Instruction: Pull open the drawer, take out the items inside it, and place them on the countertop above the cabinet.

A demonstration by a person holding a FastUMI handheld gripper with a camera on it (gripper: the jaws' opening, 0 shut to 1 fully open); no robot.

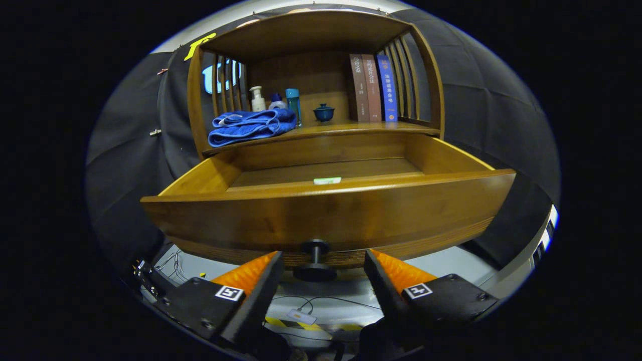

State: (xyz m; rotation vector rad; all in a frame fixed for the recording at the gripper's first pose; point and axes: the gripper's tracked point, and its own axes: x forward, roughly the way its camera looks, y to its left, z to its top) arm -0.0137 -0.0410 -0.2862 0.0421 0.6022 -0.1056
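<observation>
— Where was the drawer (321, 210) relative to the gripper (323, 260)?

— It stood pulled out, its front panel just ahead of the fingers. Its dark knob (314, 260) sat between the two fingertips, which were apart and not pressing on it.

— Anything inside the drawer?

— One small pale green-and-white item (327, 180) lay on the drawer floor, close behind the front panel, beyond the fingers. I couldn't tell what it was.

— And on the countertop (346, 129) above?

— One folded blue towel (251, 126) on the left. Behind it stood three small bottles: a white pump bottle (258, 99), a low blue-capped one (276, 102), and a teal one (293, 104). One blue lidded cup (324, 113) sat near the middle, and three books (373, 88) stood upright on the right, two brown and one blue.
</observation>
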